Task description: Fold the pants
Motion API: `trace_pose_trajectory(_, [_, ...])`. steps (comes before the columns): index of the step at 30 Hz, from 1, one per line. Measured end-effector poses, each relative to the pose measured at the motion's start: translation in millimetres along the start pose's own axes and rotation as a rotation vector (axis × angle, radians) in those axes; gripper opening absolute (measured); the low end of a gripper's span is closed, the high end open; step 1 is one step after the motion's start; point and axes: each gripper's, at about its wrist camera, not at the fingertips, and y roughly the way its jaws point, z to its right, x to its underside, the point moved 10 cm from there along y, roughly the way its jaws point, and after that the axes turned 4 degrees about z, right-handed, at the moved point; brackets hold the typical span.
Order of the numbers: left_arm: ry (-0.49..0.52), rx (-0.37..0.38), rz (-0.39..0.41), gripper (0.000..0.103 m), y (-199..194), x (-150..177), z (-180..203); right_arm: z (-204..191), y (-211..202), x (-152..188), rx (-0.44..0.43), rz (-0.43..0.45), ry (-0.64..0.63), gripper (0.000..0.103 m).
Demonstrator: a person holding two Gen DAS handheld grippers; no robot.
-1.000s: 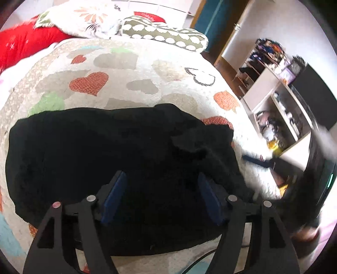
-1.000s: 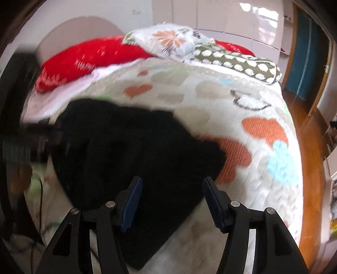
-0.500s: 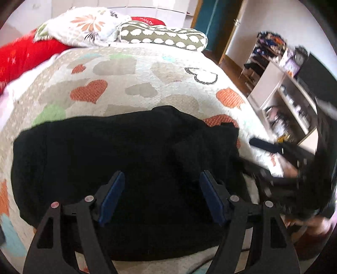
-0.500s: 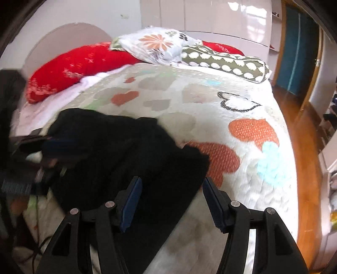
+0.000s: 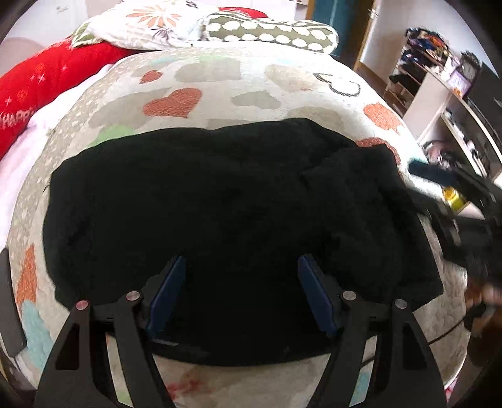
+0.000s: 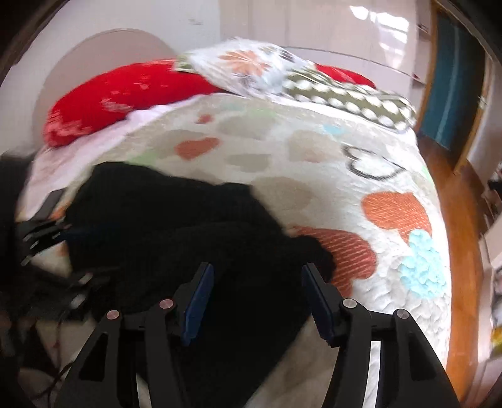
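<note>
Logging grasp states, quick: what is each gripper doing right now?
Left gripper: open, holding nothing, over the black pants.
Right gripper: open, holding nothing, over the pants' edge.

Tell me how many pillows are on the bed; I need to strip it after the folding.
3 at the head: a red pillow on the left, a floral one in the middle, a green dotted one right. Others may hide behind.

Heart-patterned bedspread (image 5: 251,81), pillows (image 6: 251,66), wooden floor (image 6: 461,219), cluttered shelves (image 5: 439,103).
</note>
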Motion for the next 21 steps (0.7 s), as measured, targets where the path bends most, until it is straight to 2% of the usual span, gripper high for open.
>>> trace_pose_trajectory(3, [-0.045, 0.008, 0.005, 0.074, -8.2, 2.1, -9.8, -32.2, 0.0, 7.0, -0.034, -0.001, -0.072, 0.059])
trace_pose_trajectory(6, [-0.060, -0.009, 0.015, 0.074, -16.3, 3.0, -19.4, -55.0, 24.5, 25.9, 0.000, -0.076, -0.169, 0.056])
trace_pose_trajectory(8, [-0.065, -0.020, 0.022, 0.074, -21.8, 3.7, -26.4, -59.2, 25.7, 26.2, 0.018, -0.080, -0.192, 0.056])
trace_pose_trajectory(14, [-0.093, -0.047, 0.049, 0.074, -39.6, 6.4, -48.4, -59.9, 3.7, 1.7, 0.024, -0.027, -0.164, 0.056])
trace_pose_trajectory(21, [-0.102, -0.086, 0.087, 0.074, -58.6, 6.8, -69.5, -62.2, 34.5, 13.5, 0.040, -0.103, -0.160, 0.056])
